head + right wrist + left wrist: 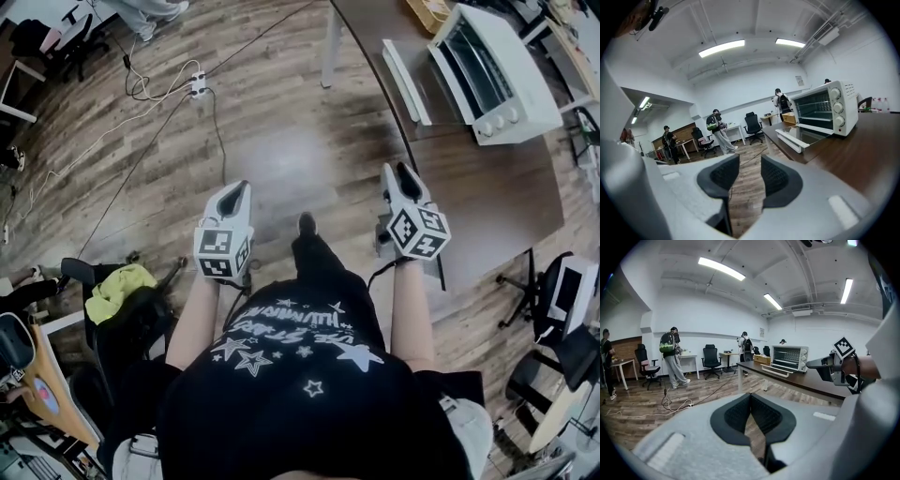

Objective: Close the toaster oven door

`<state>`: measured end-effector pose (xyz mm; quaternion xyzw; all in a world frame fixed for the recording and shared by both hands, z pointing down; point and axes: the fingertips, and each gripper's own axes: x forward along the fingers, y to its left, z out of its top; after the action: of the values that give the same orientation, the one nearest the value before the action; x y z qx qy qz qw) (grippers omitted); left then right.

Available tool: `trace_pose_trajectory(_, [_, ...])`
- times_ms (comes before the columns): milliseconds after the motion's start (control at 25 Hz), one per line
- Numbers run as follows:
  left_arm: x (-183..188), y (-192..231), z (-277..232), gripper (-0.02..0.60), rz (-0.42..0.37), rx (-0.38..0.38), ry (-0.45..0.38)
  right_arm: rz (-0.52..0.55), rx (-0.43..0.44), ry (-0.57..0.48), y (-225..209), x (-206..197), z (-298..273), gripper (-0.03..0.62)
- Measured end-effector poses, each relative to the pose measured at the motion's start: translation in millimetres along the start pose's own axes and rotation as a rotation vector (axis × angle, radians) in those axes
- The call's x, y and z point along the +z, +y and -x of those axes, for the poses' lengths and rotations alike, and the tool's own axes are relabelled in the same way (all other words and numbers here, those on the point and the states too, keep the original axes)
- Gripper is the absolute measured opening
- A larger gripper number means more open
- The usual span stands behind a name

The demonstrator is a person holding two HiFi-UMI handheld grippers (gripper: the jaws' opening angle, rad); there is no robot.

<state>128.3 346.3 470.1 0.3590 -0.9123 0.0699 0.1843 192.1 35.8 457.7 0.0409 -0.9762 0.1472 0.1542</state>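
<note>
Closing the door calls first for an approach, since both grippers hang well short of the boxy white metal toaster oven (pixel 497 80). It stands on the dark brown wooden table (pixel 487 197), ahead and to the person's right. Its glass-paned drop-down door (pixel 414 84) lies fully open, swung down roughly level, with its long white bar handle (pixel 791 140) at the outer edge facing the room.

The right gripper (pixel 401 173) is the nearer one and looks the natural choice. Its jaws are spread apart with only floor showing between them, and they touch nothing. The left gripper (pixel 239 187) is held further from the table; its jaws are pressed together at the tips and hold nothing.

A clean way to do it is probably to carry the right gripper forward and come in low at the handle, either slipping one jaw beneath it or pinching the bar near its middle. Taking the middle rather than an end should keep the door from twisting on its hinges. From there the motion ought to follow the door's arc, up and then in toward the oven's face, not a straight push.

The oven looks light and sits free on the table, so a hard final shove could slide it backward. Easing off as the door meets the frame seems wise, and the left gripper could brace the oven's top if it shifts.
</note>
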Motion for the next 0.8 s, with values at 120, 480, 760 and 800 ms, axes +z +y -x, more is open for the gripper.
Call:
trace_pose_trajectory(120, [18,9,-45,0.011,-0.011,-0.015,0.015,-0.012,-0.009,0.007,-18,17,-43,0.15])
trace_pose_trajectory(480, [91,14,-170,0.011,-0.064,-0.072,-0.018,-0.035,-0.033,-0.031,-78,76,-135,0.15])
trace_pose_trajectory(760, [123,2,-237,0.011,-0.107,-0.152,-0.002,-0.094,-0.125,-0.072,-127,96,-143,0.15])
trace_pose_trajectory(800, [129,-1,-247,0.011,-0.117,-0.164,-0.003,-0.099,-0.142,-0.078,-135,98,-142,0.15])
